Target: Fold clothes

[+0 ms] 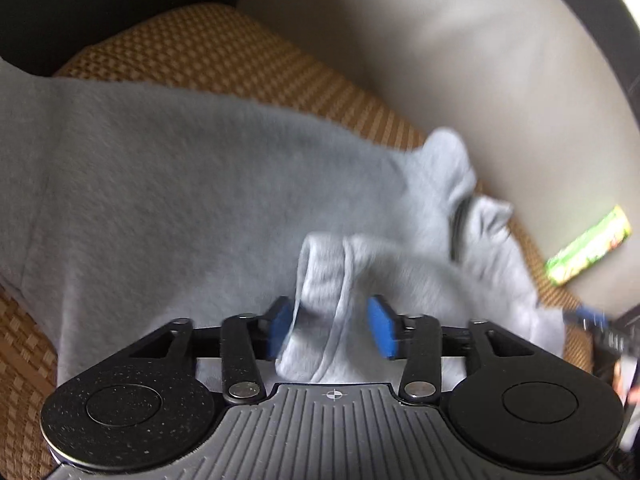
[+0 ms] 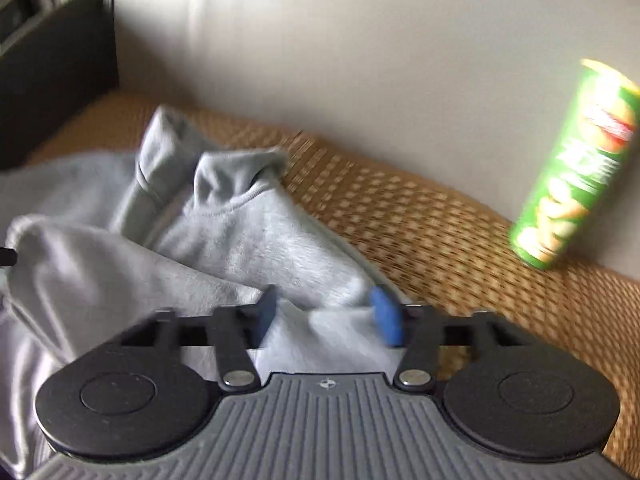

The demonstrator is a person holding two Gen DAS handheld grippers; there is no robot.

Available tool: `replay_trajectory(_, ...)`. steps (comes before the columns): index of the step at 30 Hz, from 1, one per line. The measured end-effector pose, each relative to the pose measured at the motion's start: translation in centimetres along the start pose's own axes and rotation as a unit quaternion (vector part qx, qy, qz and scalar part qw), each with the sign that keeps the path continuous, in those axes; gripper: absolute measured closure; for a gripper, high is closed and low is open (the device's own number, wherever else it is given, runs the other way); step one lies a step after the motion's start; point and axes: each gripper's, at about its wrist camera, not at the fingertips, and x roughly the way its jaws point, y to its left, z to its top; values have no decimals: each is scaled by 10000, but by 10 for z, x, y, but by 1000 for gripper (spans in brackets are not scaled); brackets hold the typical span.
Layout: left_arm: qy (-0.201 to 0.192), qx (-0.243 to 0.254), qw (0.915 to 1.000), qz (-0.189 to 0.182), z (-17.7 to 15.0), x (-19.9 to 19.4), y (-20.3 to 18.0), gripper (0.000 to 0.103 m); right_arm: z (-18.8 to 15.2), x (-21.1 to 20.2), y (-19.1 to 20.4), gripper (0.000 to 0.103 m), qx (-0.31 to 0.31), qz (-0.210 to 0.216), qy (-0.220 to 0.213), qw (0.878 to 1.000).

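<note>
A light grey sweatshirt [image 1: 180, 184] lies spread on a woven tan mat [image 1: 224, 52]. Its ribbed cuff or hem [image 1: 324, 280] is bunched up and runs between the blue pads of my left gripper [image 1: 332, 328], which stand wide apart and open. In the right wrist view the same sweatshirt [image 2: 256, 232] is rumpled, with two raised folds at the back. My right gripper [image 2: 326, 316] is open over its near edge, with cloth lying between the pads. The right gripper [image 1: 600, 328] also shows, blurred, at the right edge of the left wrist view.
A green crisps can [image 2: 576, 168] leans against the beige sofa back [image 2: 360, 60] to the right, also visible as the can [image 1: 588, 250]. A dark armrest or cabinet [image 2: 52, 80] stands at the left. Bare mat [image 2: 440, 232] lies between the sweatshirt and the can.
</note>
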Motion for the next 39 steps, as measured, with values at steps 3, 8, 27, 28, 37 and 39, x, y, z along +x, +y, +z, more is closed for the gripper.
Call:
replay_trajectory(3, 311, 108, 9994, 60, 10, 19, -3, 37, -18, -12, -20, 38, 557, -124, 98, 9983)
replay_trajectory(8, 424, 362, 9983, 160, 10, 40, -10, 33, -43, 7, -47, 35, 1712, 14, 268, 9849)
replay_trajectory(27, -120, 911, 9949, 413, 14, 46, -45, 72, -59, 16, -49, 62, 2483, -458, -377, 9669)
replay_trajectory(28, -115, 905, 9950, 398, 15, 46, -44, 72, -59, 10, -46, 48, 2391, -570, -367, 9686)
replay_trajectory(37, -107, 958, 9947, 367, 18, 47, -44, 71, -151, -93, 19, 35, 1805, -469, 168, 9823)
replay_trajectory(39, -97, 1004, 9942, 370, 19, 48, -44, 71, -174, -98, 32, 35, 1879, -432, 553, 9797)
